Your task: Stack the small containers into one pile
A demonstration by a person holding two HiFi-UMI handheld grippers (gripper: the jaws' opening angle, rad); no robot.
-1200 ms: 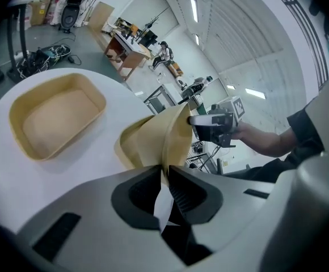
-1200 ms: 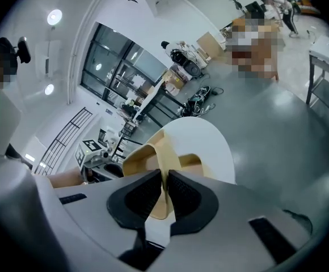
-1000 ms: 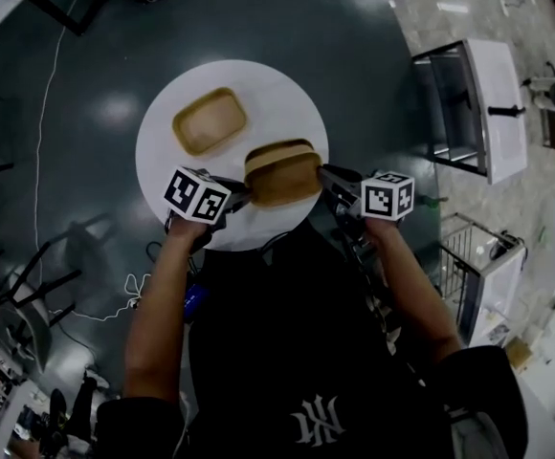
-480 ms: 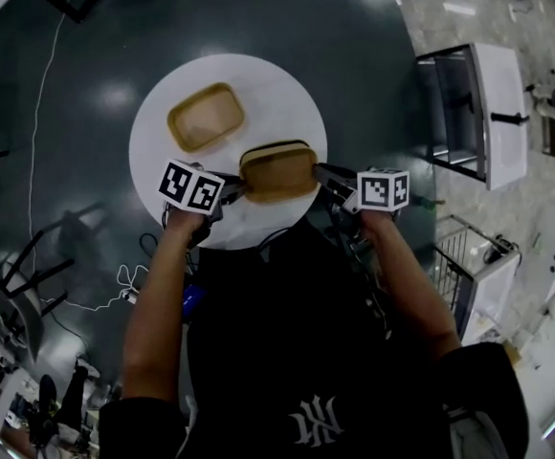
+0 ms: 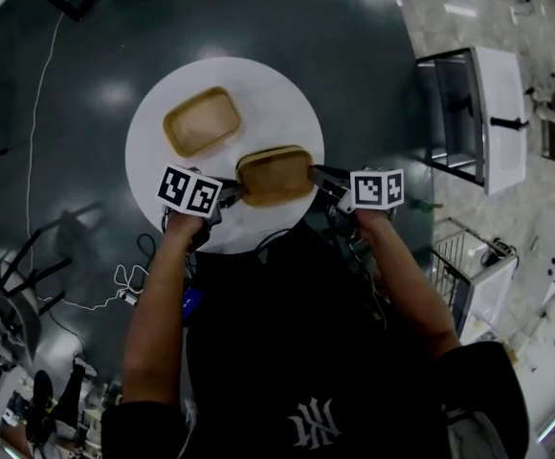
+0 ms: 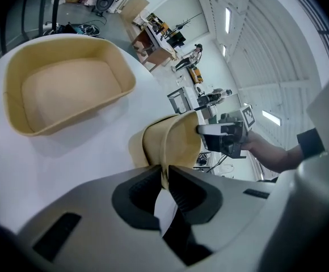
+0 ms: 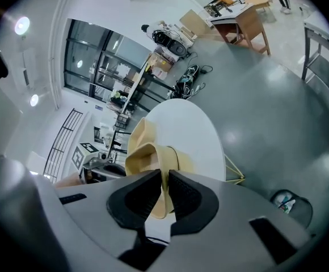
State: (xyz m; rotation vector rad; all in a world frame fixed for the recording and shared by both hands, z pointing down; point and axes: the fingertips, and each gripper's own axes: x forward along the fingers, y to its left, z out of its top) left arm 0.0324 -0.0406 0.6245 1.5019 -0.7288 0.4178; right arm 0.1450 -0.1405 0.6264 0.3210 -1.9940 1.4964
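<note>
The held container (image 5: 274, 175) is sitting at the near edge of the table (image 5: 268, 89), gripped at both of its ends. The left gripper (image 5: 230, 192) is pinching its left rim, jaws nearly together with only the thin tan wall between the pads. The right gripper (image 5: 316, 172) is clamping the opposite rim in the same way. Whether the container is resting on the table or hanging just above it, the views are not showing. Its rim is looking doubled in both gripper views, so it may already be two containers nested, though that is a guess. The loose container (image 5: 201, 120) is lying open side up toward the far left edge of the table, apart from the held one and untouched. Judging from this, the task is partly along at best: one container is still standing alone, so the pile is not yet complete. What seems to be remaining is bringing the held container and the loose one together, one inside the other, squarely enough that the rims seat. Around the table, dark floor is spreading out.
</note>
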